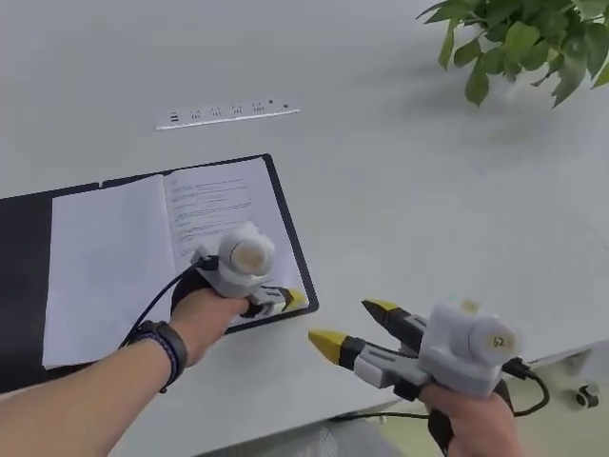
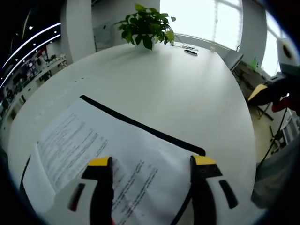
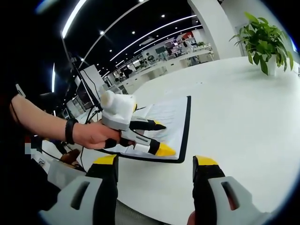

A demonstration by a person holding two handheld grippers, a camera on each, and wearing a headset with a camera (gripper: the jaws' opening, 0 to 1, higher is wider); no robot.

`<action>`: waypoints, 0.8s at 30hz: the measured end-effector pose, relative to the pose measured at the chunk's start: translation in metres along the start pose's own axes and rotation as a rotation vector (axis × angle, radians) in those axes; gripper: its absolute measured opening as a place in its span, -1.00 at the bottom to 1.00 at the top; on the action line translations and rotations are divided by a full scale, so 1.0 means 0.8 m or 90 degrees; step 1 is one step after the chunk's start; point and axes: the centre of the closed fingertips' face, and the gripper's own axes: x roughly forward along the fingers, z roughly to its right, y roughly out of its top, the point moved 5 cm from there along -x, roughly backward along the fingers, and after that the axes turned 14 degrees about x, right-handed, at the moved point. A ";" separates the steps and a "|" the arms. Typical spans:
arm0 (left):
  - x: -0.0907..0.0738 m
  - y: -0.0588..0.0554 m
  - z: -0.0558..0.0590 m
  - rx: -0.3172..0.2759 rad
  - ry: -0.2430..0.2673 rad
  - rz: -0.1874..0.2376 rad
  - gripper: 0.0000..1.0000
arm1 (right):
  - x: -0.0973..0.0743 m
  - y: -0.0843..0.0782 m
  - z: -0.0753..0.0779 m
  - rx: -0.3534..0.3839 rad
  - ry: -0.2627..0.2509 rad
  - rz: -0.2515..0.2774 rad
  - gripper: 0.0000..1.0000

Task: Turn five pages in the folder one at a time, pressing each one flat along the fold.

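Note:
The black folder (image 1: 288,231) lies open at the table's left, with a blank left page (image 1: 105,267) and a printed right page (image 1: 219,205). My left gripper (image 1: 285,303) rests over the lower right corner of the printed page (image 2: 140,154), jaws open and spread across the sheet with nothing between them. Its yellow tips reach the folder's black edge (image 2: 140,125). My right gripper (image 1: 352,324) hovers open above bare table just right of the folder's corner, pointing left toward it. In the right gripper view, the left gripper (image 3: 161,138) sits on the folder (image 3: 186,126) ahead of my open right gripper (image 3: 155,161).
A white power strip (image 1: 228,111) lies beyond the folder. A potted plant (image 1: 523,43) stands at the far right. The table's near edge (image 1: 533,354) runs close under my right gripper. A wide stretch of white tabletop spreads to the folder's right.

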 end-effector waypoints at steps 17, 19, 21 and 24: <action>-0.004 -0.003 -0.012 -0.029 0.016 0.018 0.05 | 0.046 0.020 0.008 -0.016 0.040 -0.022 0.07; -0.004 -0.003 -0.012 -0.031 0.017 0.019 0.05 | 0.056 0.025 0.012 -0.009 0.048 -0.022 0.02; -0.004 -0.002 -0.012 -0.033 0.017 0.019 0.05 | 0.070 0.029 0.017 -0.002 0.053 -0.026 -0.02; -0.004 -0.002 -0.012 -0.034 0.017 0.018 0.05 | 0.089 0.037 0.023 0.000 0.066 -0.035 -0.06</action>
